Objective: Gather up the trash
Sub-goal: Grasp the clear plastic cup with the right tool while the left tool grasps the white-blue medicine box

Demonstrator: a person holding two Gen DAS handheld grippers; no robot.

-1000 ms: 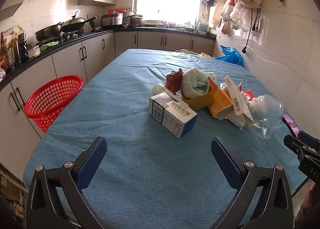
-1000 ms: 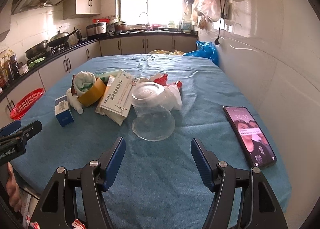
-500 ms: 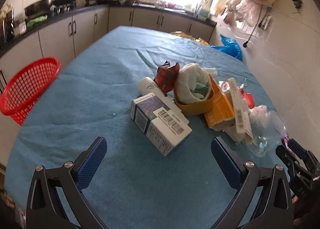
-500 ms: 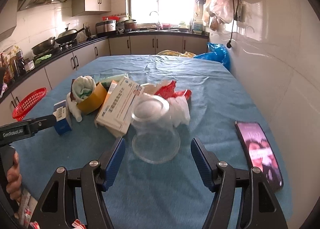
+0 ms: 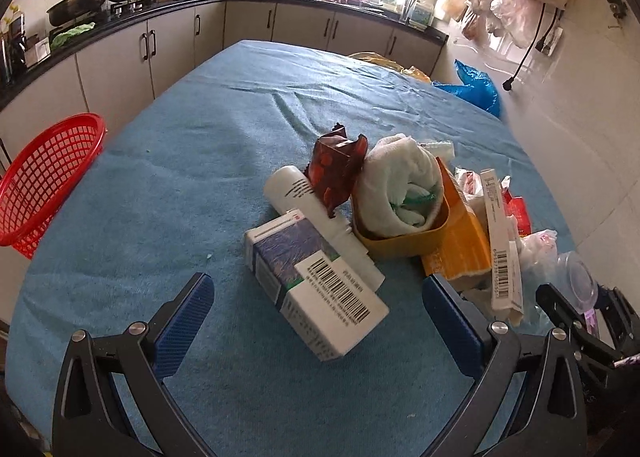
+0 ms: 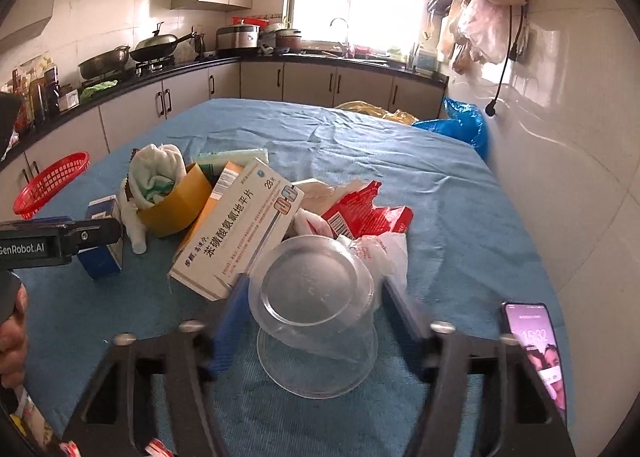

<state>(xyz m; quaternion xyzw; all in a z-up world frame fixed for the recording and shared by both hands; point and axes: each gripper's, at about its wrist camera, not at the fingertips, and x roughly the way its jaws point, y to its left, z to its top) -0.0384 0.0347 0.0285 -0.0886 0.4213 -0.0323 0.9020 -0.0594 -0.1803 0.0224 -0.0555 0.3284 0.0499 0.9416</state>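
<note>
Left wrist view: my left gripper (image 5: 318,321) hangs wide open above the blue cloth (image 5: 192,161), holding nothing. Between its fingers (image 5: 184,317) lies a barcoded box (image 5: 316,285), tilted against a white bottle (image 5: 320,221). Behind them I see a red wrapper (image 5: 336,169), a yellow tub (image 5: 404,233) stuffed with a white rag (image 5: 400,181), and an orange box (image 5: 460,237). A red basket (image 5: 44,181) sits at the table's left edge.

Right wrist view: my right gripper (image 6: 316,305) has its fingers on either side of a clear cup (image 6: 316,309) lying on the cloth; motion blur keeps me from telling whether they touch it. A white medicine box (image 6: 240,237) leans just left of it, a torn red packet (image 6: 364,209) behind. A phone (image 6: 540,349) lies to the right.
</note>
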